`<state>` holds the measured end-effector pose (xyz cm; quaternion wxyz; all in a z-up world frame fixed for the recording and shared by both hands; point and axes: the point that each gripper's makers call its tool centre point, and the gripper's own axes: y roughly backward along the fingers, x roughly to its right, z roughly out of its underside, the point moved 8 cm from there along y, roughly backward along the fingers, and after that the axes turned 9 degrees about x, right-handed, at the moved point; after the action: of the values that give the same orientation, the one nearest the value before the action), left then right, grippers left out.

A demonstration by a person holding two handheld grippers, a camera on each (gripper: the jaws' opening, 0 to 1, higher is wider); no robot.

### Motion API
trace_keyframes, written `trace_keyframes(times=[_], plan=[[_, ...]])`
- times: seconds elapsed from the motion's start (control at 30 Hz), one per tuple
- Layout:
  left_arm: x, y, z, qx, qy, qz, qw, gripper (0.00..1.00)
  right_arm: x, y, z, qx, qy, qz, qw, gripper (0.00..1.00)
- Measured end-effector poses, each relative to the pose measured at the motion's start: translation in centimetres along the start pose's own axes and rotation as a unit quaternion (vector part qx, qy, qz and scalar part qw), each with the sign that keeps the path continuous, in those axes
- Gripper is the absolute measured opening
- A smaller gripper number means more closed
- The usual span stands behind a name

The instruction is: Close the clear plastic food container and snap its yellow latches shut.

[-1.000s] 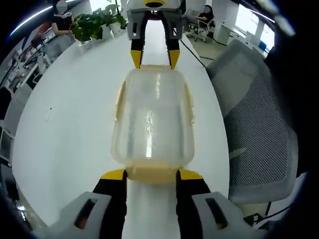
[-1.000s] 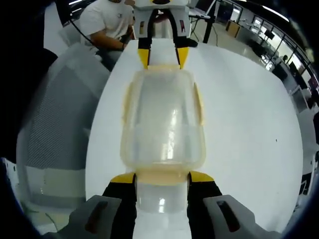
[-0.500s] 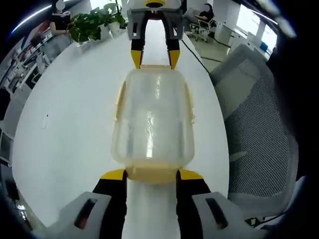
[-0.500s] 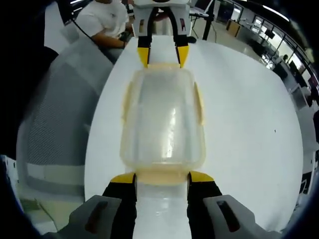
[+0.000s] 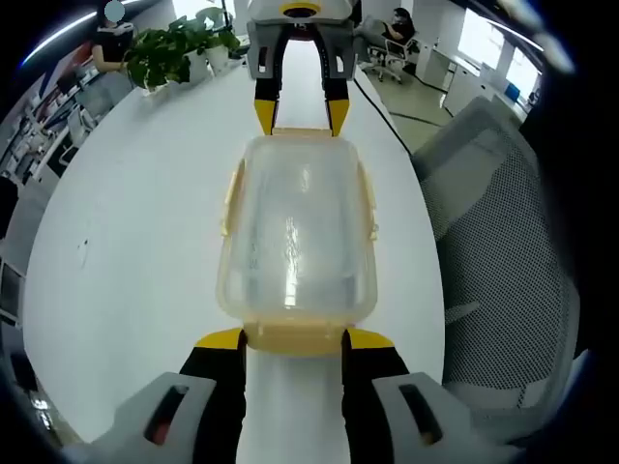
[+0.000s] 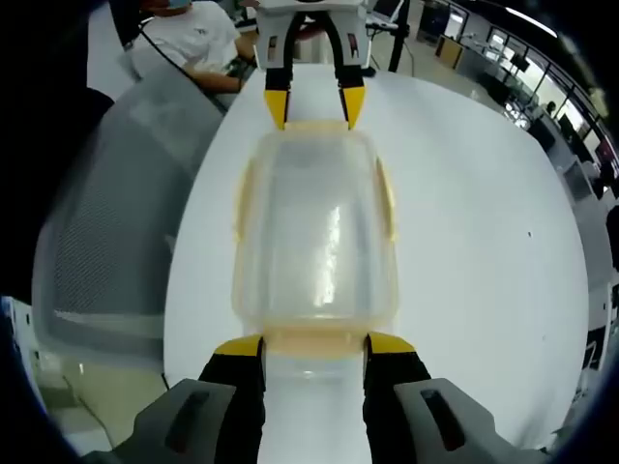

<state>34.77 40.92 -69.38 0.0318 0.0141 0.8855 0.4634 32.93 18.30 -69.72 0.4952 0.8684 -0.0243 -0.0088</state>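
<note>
White table (image 5: 126, 242), container (image 5: 297, 232) unmoved, both grippers still bracketing ends

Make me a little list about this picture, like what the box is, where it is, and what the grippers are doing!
box: clear plastic food container with its lid on
latches: yellow latches along its sides and ends
resting on: white table
left gripper: open, jaws either side of the near end latch
right gripper: open, same at the opposite end
beside the table: grey mesh chair
far end of the table: potted plants
</note>
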Motion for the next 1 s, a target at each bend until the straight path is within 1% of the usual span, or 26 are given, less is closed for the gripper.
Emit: trace_keyframes(times=[0.6,1.0], plan=[[0.3,-1.5,-2.0,0.007,0.0,0.004,1.0,0.37,-0.3,1.1,2.3,-0.011,-0.005,0.0,0.9999,0.38],[0.2,-1.7,-1.7,0.006,0.007,-0.001,1.0,0.37,0.0,0.9,2.2,-0.011,0.0,0.001,0.9999,0.38]])
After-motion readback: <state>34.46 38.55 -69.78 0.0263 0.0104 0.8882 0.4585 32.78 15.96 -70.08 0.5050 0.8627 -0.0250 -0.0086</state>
